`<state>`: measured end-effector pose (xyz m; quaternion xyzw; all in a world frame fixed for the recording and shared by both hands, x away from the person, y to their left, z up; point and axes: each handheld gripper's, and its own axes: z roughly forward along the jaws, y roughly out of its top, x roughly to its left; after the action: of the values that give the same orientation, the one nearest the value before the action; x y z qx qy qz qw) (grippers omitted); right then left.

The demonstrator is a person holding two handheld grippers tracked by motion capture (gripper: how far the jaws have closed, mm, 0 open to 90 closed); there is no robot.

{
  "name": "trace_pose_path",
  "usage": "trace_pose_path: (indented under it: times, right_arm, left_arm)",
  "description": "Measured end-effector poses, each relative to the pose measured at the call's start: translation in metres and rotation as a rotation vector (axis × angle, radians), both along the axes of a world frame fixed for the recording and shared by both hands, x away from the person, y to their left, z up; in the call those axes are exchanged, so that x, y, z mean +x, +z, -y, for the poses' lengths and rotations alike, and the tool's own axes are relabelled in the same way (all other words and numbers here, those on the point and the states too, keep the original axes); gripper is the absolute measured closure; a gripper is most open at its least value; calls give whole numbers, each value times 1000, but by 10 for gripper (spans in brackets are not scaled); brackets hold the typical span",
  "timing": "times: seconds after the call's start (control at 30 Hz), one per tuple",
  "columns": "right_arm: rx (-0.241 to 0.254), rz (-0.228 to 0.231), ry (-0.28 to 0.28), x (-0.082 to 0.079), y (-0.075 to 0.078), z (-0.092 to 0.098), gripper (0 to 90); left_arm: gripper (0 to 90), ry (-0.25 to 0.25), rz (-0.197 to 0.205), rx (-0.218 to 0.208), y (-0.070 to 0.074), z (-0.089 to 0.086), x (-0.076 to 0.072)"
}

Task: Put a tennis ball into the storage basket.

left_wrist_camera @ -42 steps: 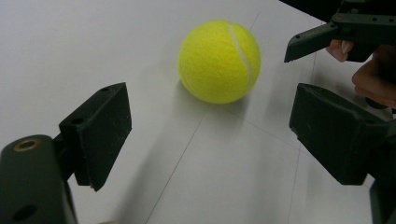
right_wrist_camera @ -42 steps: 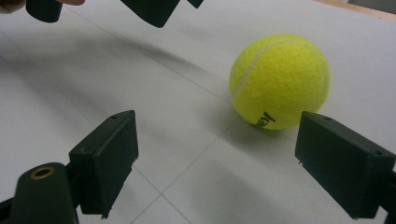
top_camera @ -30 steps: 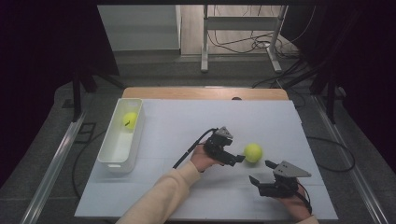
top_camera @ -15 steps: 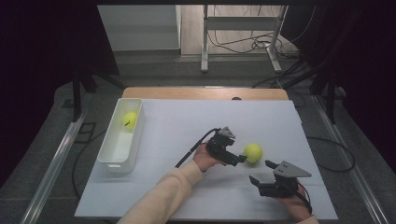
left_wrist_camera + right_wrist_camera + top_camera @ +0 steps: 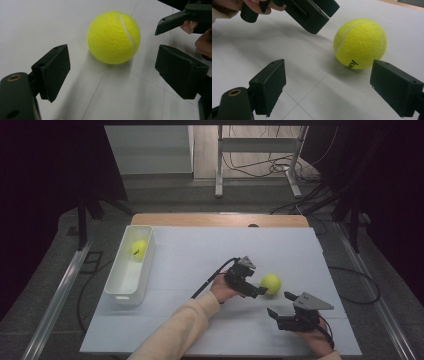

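A yellow tennis ball (image 5: 271, 283) lies on the white table (image 5: 200, 245), right of centre. My left gripper (image 5: 260, 291) points at it from the left, jaws open, tips just short of the ball. In the left gripper view the ball (image 5: 113, 37) sits just ahead of the open left gripper (image 5: 116, 70), nothing between the pads. My right gripper (image 5: 281, 304) rests near the front right, open and empty, aimed toward the ball. In the right gripper view the ball (image 5: 359, 43) lies beyond the open right gripper (image 5: 334, 90), with the left gripper (image 5: 312, 12) above it.
A white bin (image 5: 116, 270) stands at the table's left side with a second tennis ball (image 5: 139, 248) in its far end. A wooden edge (image 5: 220, 219) runs along the back of the table. Cables and metal frame legs are on the floor behind.
My left gripper has edged slightly to the right, closer to the ball. The ball and the right gripper have stayed put.
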<state>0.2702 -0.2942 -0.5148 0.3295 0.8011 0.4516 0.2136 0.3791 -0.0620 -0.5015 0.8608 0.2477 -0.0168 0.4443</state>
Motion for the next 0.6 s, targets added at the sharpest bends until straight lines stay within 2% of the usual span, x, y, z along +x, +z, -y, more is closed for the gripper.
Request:
trace_pose_path:
  times: [0.6]
  right_arm:
    - [3, 0, 0, 0, 0, 0, 138]
  left_arm:
    - [132, -23, -13, 16, -10, 20, 8]
